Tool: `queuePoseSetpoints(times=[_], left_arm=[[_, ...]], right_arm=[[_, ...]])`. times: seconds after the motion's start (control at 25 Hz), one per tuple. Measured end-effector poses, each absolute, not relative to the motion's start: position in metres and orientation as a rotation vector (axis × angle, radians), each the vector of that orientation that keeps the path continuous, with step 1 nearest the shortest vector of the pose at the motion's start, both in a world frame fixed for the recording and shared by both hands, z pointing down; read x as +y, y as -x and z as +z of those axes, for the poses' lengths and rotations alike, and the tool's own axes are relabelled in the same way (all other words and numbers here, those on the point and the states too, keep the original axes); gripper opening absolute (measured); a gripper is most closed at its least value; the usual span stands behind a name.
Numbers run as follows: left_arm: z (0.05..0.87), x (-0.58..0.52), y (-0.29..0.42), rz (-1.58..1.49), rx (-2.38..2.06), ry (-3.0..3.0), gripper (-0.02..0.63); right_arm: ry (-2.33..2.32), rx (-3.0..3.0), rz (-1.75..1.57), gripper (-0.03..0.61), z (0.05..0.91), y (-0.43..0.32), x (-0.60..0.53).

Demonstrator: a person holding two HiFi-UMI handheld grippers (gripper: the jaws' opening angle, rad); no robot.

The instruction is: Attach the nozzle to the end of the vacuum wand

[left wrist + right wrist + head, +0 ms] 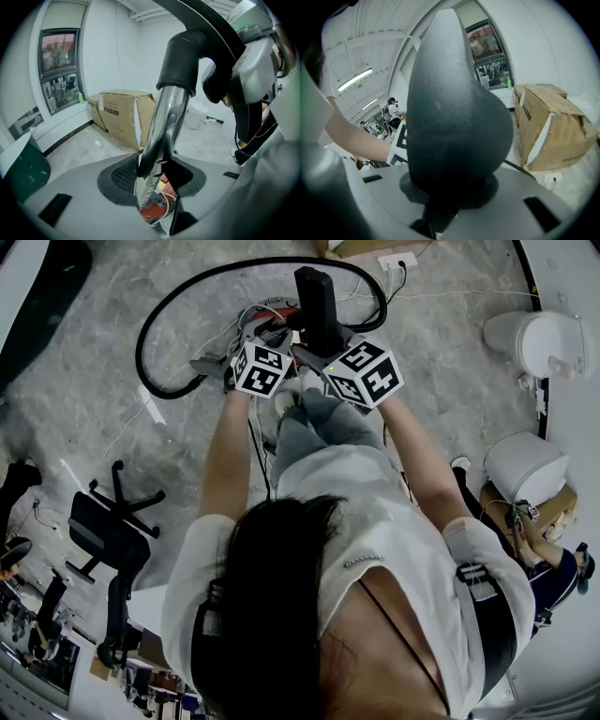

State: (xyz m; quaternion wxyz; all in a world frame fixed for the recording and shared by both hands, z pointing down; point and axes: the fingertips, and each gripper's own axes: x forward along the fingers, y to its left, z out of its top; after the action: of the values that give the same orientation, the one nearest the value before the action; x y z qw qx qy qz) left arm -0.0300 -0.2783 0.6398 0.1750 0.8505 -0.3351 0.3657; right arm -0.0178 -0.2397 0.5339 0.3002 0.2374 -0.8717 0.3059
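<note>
Left gripper: jaws pinching the chrome vacuum wand, with the tube snug between the dark pads.
Right gripper: just right of the wand, jaws clamped on the black nozzle, which stands up out of them and fills most of that gripper's own view.
Nozzle and wand: close beside each other, out in front of the person (whether they actually touch, I can't make out).
Black cuff: caps the wand's upper end, above the left jaws.
Red vacuum body: right under the wand, showing through the gap between the left jaws.
Hose: black, looping wide over the grey marbled floor around and beyond the wand.
Cardboard box: well beyond the wand, against the white wall near a window.
White bins: well off to the wand's right, along the wall.
Office chair: black, well apart from the wand, off to its left and behind the person.
</note>
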Motion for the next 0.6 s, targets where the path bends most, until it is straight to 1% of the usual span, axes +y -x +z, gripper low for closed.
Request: queuePoseSetpoints(times=[0.44,0.52,0.6], left_arm=[[0.6443,-0.2798,0.0263,1.058,-0.874,-2.444,0.169],[0.6438,-0.2799,0.0278,1.048,-0.887,-2.442,0.169],[0.6436,-0.2793,0.0297,1.043,-0.893,-2.442,0.169]], right_arm=[[-0.753,-2.343,0.874,0.109,0.5363,0.0116,-0.2465],[-0.752,-2.340,0.878,0.136,0.5368,0.0120,-0.2465],[-0.754,-2.346,0.902,0.202,0.5364,0.0127,-0.2463]])
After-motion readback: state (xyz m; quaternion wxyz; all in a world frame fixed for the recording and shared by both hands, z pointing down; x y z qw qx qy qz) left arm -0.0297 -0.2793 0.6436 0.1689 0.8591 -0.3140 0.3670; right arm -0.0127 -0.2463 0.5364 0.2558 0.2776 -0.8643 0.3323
